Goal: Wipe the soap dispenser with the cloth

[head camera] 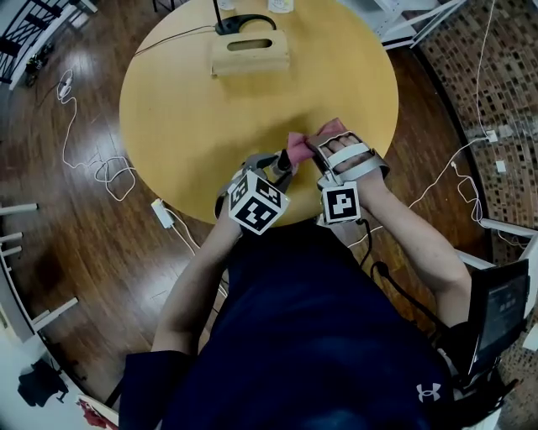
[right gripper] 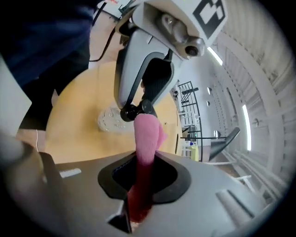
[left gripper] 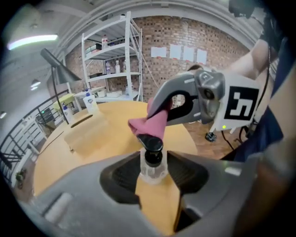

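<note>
My left gripper [head camera: 282, 164] is shut on the soap dispenser [left gripper: 152, 162], a clear bottle with a black pump head, gripped at its neck between the pads [left gripper: 152, 169]. My right gripper [head camera: 315, 147] is shut on a pink cloth [right gripper: 144, 139], which runs up from between its jaws [right gripper: 141, 171]. The cloth [left gripper: 150, 122] lies against the black pump head [right gripper: 136, 111]. Both grippers hang over the near edge of the round wooden table [head camera: 193, 109]. In the right gripper view the left gripper [right gripper: 136, 109] is just ahead, with the dispenser's clear body [right gripper: 110, 120] beside it.
A wooden box with a slot [head camera: 250, 52] and a black lamp base [head camera: 244, 23] stand at the table's far side. Cables [head camera: 105, 168] and a white plug [head camera: 162, 212] lie on the wooden floor at left. Metal shelving [left gripper: 113, 60] stands by the brick wall.
</note>
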A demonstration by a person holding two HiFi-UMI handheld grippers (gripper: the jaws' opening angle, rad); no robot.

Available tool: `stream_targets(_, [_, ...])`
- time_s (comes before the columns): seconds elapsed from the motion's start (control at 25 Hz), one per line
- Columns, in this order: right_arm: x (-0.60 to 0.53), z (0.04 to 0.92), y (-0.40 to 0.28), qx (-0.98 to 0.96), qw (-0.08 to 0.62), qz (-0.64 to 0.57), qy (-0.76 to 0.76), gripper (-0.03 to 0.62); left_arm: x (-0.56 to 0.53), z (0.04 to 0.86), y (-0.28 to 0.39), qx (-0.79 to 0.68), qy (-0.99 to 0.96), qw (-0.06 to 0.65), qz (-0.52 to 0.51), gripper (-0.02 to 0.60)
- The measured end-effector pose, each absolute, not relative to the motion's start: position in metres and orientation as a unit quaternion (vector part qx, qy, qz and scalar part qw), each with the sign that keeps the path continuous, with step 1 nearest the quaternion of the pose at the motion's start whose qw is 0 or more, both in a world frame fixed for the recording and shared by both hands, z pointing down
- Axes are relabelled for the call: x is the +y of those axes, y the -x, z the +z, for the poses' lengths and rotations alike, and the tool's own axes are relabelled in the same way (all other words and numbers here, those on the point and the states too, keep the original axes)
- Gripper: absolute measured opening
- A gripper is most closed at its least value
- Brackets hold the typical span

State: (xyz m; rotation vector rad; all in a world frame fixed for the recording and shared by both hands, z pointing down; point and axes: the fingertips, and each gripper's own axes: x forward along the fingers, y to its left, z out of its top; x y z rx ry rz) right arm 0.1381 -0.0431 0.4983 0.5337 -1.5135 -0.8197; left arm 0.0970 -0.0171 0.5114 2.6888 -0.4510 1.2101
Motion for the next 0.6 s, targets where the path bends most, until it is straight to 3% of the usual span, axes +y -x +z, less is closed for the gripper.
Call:
stream_targets(0.16, [-0.023, 0.513, -0.116, -0.68, 0.603, -0.384, -0.161, 0.06, -0.022, 0.523, -0.099, -0.167, -0.891, 0.071, 0.416, 0.164])
stream_targets(0.32, [0.01, 0.527, -0.122, -0.748, 0.573, -0.311, -0.121, 0.06, -0.02, 0.525, -0.092, -0.161, -0.893, 0.071, 0.415, 0.171])
stream_targets(0.44, [-0.009, 0.519, -0.142, -0.747, 0.574, -0.269, -0.202, 0.06, -0.024, 0.525, -0.083, -0.163, -0.887, 0.055, 0.429, 0.173])
stream_targets(0.6, [-0.047, 0.502, -0.134, -0.692, 0.591, -0.321, -0.263, 0.06, -0.029, 0.525, -0.067, -0.186, -0.874, 0.045, 0.446, 0.172])
